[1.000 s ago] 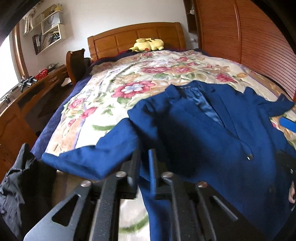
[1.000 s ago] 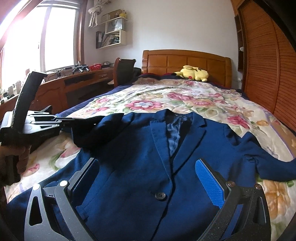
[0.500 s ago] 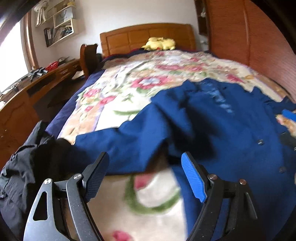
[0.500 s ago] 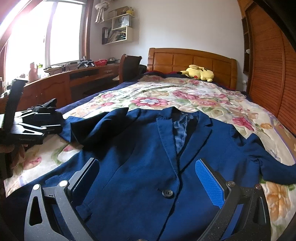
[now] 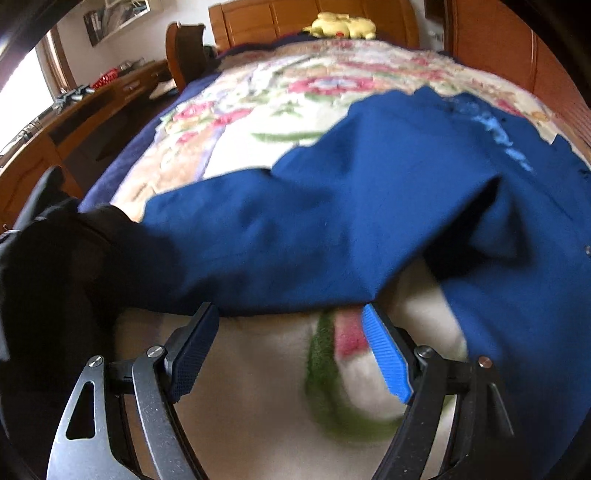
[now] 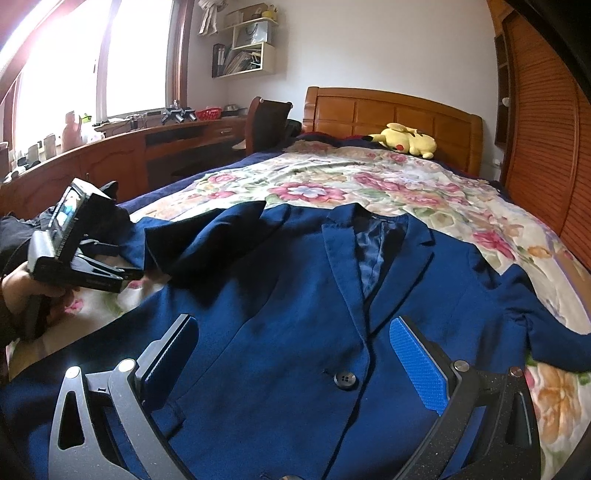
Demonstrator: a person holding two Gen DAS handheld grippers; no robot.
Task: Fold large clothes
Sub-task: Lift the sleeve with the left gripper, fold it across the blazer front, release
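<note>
Blazer (image 5: 369, 206), navy blue, spread front-up on a bed.

Left wrist view, blurred:
- Blazer fills the middle and right of the frame; one sleeve (image 5: 229, 236) runs toward the left edge, lying across the quilt.
- Left claw (image 5: 290, 325) at lower centre, jaws apart with nothing between them; they have just been opening. Its pads sit just below the sleeve's lower hem, over bare quilt.
- Quilt (image 5: 258, 110), cream with red and green flowers, covers the bed from the lower frame to the top.
- Black garment (image 5: 48, 266) bunched at the left edge, beside the sleeve's cuff.
- Yellow plush toy (image 5: 341, 26) at top centre, before the wooden headboard.
- Wooden bench (image 5: 74, 122) along the upper left.

Right wrist view, sharp:
- Blazer (image 6: 314, 314) takes the lower and middle frame, collar toward the headboard, lapels open on a blue lining, one dark button (image 6: 345, 380) at lower centre. The other sleeve (image 6: 546, 332) bends off to the right edge; the first sleeve (image 6: 207, 236) lies folded at centre left.
- Right claw (image 6: 295, 332) at the bottom, jaws wide apart, hovering over the blazer's front, gripping nothing.
- Left claw (image 6: 136, 271) at the left edge, carried by a hand (image 6: 22, 291), its tips beside the sleeve's cuff.
- Plush toy (image 6: 406, 142) upper right of centre, near the headboard (image 6: 391, 110).
- Bench (image 6: 129, 147), chair (image 6: 266, 125) and wall shelves (image 6: 247, 48) in the upper left, under a bright window.
</note>
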